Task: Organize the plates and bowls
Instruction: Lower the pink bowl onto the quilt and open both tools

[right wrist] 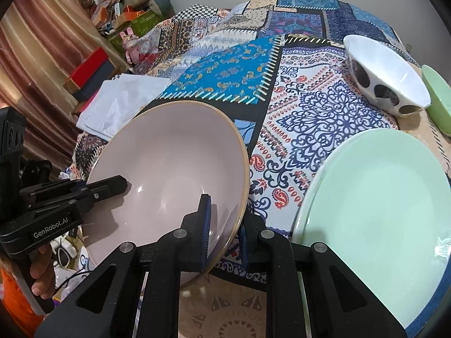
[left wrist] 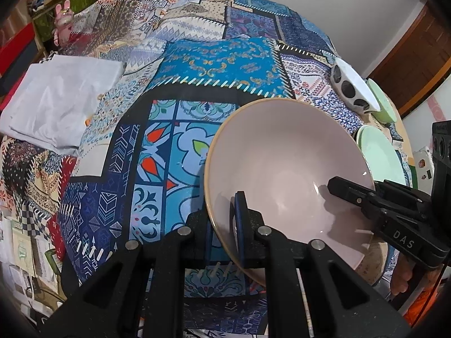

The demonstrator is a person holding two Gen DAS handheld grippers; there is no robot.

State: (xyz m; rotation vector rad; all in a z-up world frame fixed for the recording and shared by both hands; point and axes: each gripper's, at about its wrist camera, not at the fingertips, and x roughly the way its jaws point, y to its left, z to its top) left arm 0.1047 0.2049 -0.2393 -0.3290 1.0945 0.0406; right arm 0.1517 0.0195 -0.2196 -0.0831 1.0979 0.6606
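A large pink bowl with a tan rim is held tilted above the patterned tablecloth. My left gripper is shut on its left rim, and my right gripper is shut on its right rim; the bowl fills the left of the right wrist view. A pale green plate lies to the right on the table. A white bowl with black spots stands behind it, with a green bowl next to it. The right gripper also shows in the left wrist view.
A folded white cloth lies at the table's left. Boxes and a pink rabbit toy crowd the far left shelf. A wooden door is at the far right.
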